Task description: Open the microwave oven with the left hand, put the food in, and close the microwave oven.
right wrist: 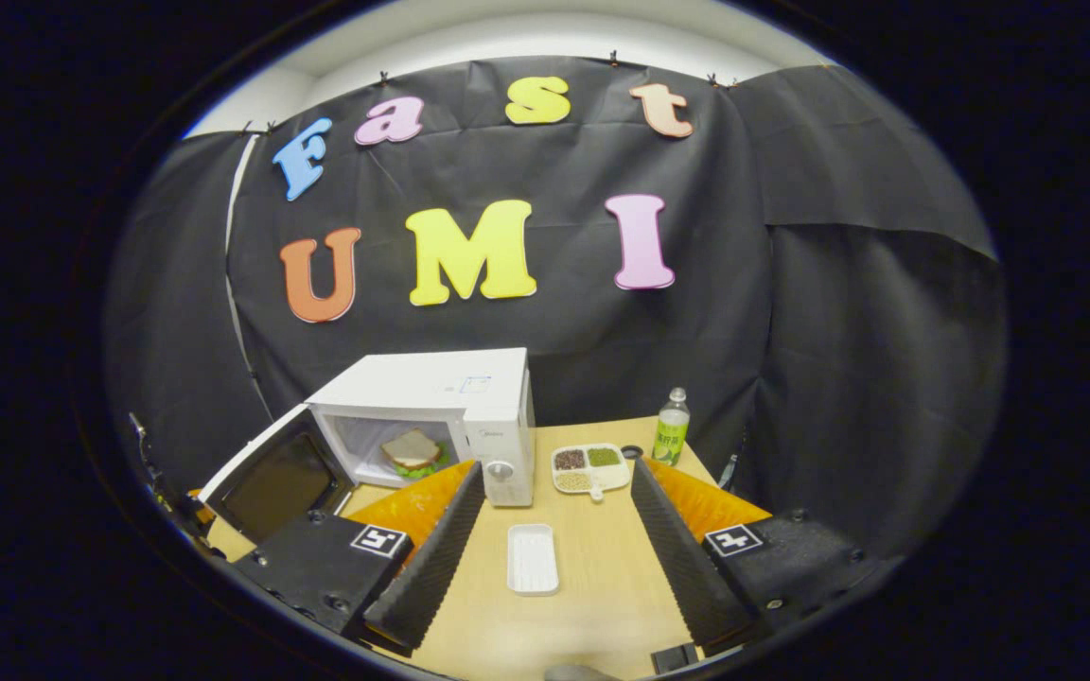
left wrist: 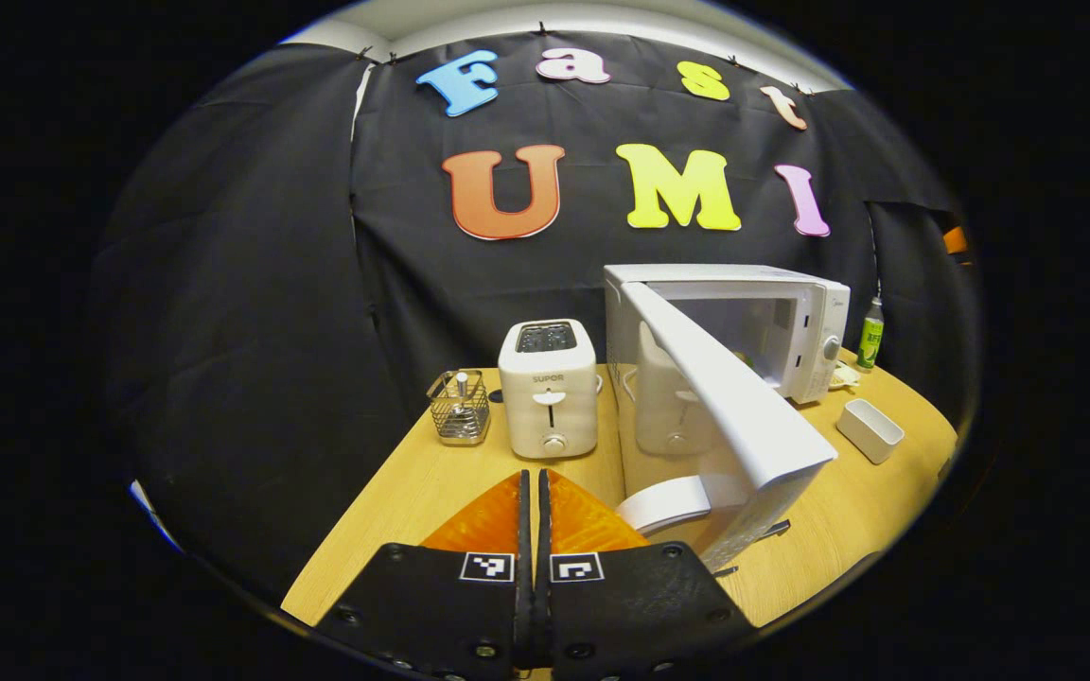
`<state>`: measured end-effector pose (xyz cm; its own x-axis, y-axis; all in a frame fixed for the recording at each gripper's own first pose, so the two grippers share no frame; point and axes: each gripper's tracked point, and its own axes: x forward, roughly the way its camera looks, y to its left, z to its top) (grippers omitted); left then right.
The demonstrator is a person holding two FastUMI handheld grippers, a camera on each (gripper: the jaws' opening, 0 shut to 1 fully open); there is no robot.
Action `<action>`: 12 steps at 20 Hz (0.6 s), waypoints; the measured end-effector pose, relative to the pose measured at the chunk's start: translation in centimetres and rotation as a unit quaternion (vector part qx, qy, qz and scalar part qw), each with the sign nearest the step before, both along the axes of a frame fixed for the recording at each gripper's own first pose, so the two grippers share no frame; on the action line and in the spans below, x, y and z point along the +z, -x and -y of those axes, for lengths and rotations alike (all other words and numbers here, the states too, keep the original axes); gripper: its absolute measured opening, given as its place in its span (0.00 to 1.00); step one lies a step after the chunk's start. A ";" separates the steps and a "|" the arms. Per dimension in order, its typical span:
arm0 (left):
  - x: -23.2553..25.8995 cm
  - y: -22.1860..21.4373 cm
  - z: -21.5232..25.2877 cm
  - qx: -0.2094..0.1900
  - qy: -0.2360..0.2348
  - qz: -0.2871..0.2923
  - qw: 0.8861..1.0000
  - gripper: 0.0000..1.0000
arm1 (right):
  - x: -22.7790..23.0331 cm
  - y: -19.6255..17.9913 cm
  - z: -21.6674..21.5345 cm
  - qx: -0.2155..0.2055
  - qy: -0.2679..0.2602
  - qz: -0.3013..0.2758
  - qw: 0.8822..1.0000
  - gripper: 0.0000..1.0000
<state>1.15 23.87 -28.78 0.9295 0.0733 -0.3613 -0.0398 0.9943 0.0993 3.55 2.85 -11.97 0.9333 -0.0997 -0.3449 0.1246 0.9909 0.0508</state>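
The white microwave (left wrist: 796, 326) (right wrist: 469, 397) stands at the back of the wooden table (right wrist: 592, 577) with its door (left wrist: 729, 397) (right wrist: 275, 478) swung wide open. A sandwich (right wrist: 413, 452) lies inside the cavity. My left gripper (left wrist: 534, 492) is shut with nothing between its fingers, held just left of the door's outer edge and near its curved handle (left wrist: 663, 501). My right gripper (right wrist: 556, 506) is open and holds nothing, pulled back in front of the microwave.
A white toaster (left wrist: 548, 388) and a wire basket (left wrist: 459, 409) stand left of the microwave. A white rectangular dish (right wrist: 533, 558) (left wrist: 870, 430), a divided snack tray (right wrist: 590, 468) and a green bottle (right wrist: 671, 427) (left wrist: 871, 333) sit to its right.
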 end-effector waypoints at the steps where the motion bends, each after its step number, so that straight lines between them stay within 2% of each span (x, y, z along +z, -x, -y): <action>1: -0.2 0.0 0.8 -0.009 -0.002 -0.004 1.000 0.00 | 0.0 0.2 0.3 -0.003 -0.001 0.000 1.000 1.00; 12: 0.6 -0.9 13.7 -0.104 0.011 -0.007 0.994 0.00 | -0.8 0.2 4.2 0.001 -0.014 -0.010 1.000 1.00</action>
